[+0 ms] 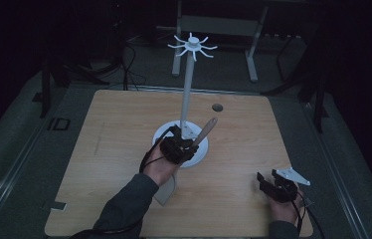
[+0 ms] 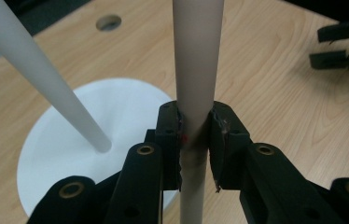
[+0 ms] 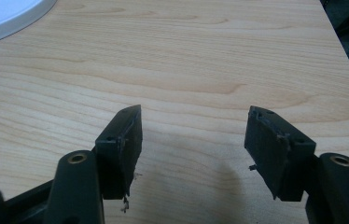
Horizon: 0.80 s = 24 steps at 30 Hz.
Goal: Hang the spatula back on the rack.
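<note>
A white rack with a ring of hooks at its top stands on a round white base in the middle of the wooden table. My left gripper is shut on the pale wooden handle of a utensil, held tilted just in front of the pole. A light flat blade hangs below the hand. In the left gripper view the handle is clamped between the two pads, with the pole and base behind. My right gripper rests open near the table's front right, nothing between its fingers.
A small round hole sits in the table behind the rack. Bare wood lies ahead of the right gripper. Dark floor, cables and a metal frame lie beyond the table's far edge.
</note>
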Each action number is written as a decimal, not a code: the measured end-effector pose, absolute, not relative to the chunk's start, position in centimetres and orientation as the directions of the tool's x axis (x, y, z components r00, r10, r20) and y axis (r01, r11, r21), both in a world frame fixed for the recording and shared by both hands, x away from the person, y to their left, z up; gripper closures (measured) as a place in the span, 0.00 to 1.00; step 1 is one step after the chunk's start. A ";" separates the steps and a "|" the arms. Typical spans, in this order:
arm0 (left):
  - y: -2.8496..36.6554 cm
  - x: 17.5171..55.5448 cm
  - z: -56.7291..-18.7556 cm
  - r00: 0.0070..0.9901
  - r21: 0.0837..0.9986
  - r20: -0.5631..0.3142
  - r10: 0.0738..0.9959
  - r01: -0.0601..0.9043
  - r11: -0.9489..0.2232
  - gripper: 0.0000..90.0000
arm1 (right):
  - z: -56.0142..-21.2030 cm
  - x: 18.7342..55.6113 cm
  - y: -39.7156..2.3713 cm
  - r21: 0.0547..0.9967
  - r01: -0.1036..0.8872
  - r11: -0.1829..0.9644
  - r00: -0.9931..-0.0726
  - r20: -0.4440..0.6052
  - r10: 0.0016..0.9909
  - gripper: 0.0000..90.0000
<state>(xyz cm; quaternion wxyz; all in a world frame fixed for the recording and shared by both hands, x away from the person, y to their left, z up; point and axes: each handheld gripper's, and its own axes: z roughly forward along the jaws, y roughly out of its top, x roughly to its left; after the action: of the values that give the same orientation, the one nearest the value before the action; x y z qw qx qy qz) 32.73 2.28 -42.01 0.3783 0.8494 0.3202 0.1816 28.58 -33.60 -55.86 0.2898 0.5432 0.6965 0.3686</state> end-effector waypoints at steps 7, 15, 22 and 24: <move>2.3 32.4 -41.5 0.720 0.797 0.082 0.689 0.368 -0.479 0.84 | -55.9 28.6 -33.6 0.828 0.544 0.137 -0.242 -0.002 0.970 0.40; 2.4 32.4 -40.6 0.710 0.814 0.091 0.699 0.351 -0.463 0.84 | -55.9 28.6 -33.6 0.828 0.544 0.138 -0.243 -0.002 0.970 0.40; 2.5 32.3 -40.2 0.700 0.834 0.092 0.708 0.334 -0.439 0.84 | -55.9 28.6 -33.6 0.827 0.545 0.137 -0.242 -0.001 0.970 0.40; 2.5 32.2 -40.2 0.700 0.844 0.090 0.709 0.324 -0.427 0.84 | -55.9 28.6 -33.6 0.827 0.546 0.136 -0.242 0.000 0.970 0.40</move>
<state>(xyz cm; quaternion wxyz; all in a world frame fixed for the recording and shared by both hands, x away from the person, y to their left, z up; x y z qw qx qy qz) 32.25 2.50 -40.18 0.4314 0.8147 0.3169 0.2231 28.62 -33.59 -55.87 0.2880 0.5442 0.6965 0.3684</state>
